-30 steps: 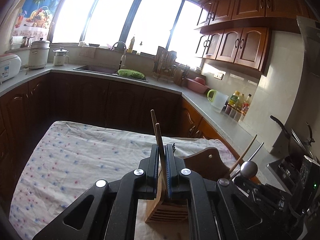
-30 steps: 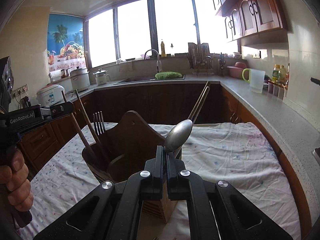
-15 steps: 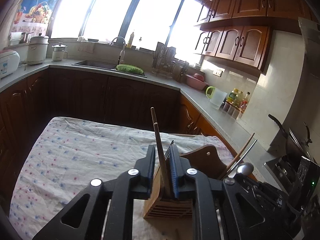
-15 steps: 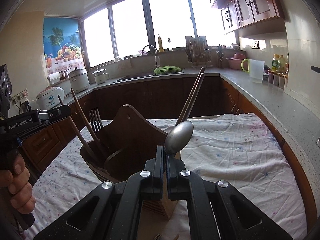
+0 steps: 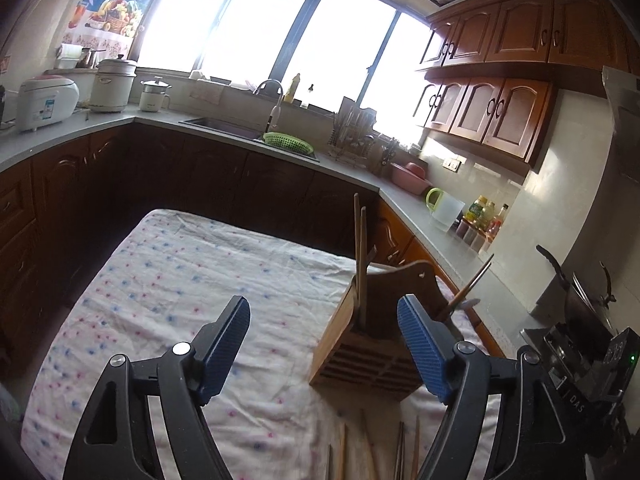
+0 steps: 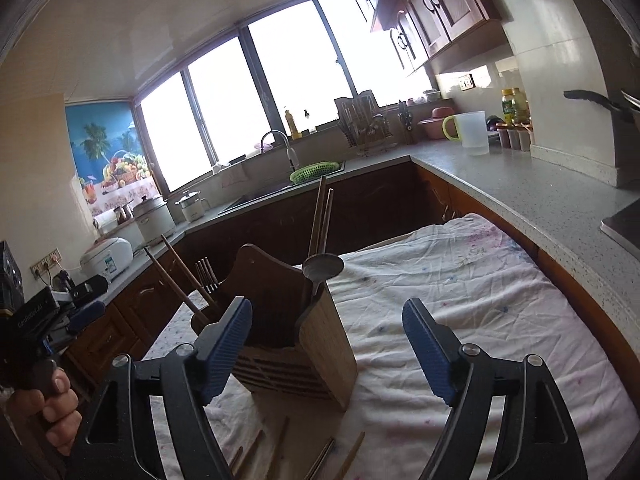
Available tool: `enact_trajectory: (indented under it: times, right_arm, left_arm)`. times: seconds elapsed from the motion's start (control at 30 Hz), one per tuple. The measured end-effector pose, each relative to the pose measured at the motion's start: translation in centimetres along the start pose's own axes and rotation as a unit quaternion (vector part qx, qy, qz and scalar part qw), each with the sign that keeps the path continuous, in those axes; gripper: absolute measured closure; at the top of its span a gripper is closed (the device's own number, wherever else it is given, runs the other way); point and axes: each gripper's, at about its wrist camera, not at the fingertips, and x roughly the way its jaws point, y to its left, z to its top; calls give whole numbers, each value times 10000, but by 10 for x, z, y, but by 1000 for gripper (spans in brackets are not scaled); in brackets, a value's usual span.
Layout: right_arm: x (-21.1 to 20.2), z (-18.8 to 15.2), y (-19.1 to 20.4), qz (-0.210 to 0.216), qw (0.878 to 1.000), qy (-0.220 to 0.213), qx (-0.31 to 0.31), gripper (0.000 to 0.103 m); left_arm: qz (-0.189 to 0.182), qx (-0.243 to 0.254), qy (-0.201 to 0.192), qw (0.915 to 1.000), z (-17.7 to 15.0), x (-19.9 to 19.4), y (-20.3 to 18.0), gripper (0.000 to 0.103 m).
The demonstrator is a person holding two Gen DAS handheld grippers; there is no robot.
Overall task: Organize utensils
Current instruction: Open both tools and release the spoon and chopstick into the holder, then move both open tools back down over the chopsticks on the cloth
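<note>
A wooden utensil holder [image 5: 368,348] [image 6: 296,344] stands on the flowered cloth. Two chopsticks [image 5: 361,260] stand upright in its near slot, free of my left gripper [image 5: 322,312]. That gripper's jaws are opening, with nothing pressed between the blue pads. In the right wrist view a metal spoon [image 6: 323,267] stands bowl-up in the holder beside dark chopsticks [image 6: 320,216]. A fork [image 6: 206,274] and more chopsticks [image 6: 176,276] stick out on the holder's left. My right gripper [image 6: 326,312] is also opening, and its pads touch nothing. Several loose chopsticks [image 5: 368,448] [image 6: 280,448] lie on the cloth below the grippers.
The cloth-covered table [image 5: 180,280] sits inside an L-shaped kitchen counter [image 6: 520,184] with dark cabinets. A hand [image 6: 52,412] holds the left gripper's handle at the left edge. A sink with a green basket [image 5: 288,142], a rice cooker [image 5: 48,100], a jug [image 6: 472,132] and bottles stand on the counter.
The left gripper has opened off the chopsticks, which stay in the holder. The right gripper has opened off the spoon, which now stands in the holder. Both grippers have drawn back from the holder.
</note>
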Motion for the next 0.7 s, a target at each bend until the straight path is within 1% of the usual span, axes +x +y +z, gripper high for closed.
enact_trajectory:
  times: [0.2, 0.3, 0.4, 0.5, 0.7]
  right_arm:
    - [-25, -29, -8, 4, 9992, 227, 314, 22]
    - [-33, -43, -10, -10, 9981, 397, 465, 22]
    - [-41, -58, -12, -11, 9968, 526, 601, 22]
    - [-46, -68, -10, 3, 9962, 627, 605, 22]
    - [-54, -96, -5, -75, 9951, 829, 530, 22]
  left_arm:
    - [153, -60, 364, 9992, -35, -30, 5, 27]
    - [172, -68, 575, 9982, -47, -40, 3, 27]
    - [234, -16, 704, 9972, -54, -45, -2, 27]
    - [224, 38, 796, 9966, -63, -53, -7, 27]
    - [258, 356, 1022, 9938, -81, -57, -14, 27]
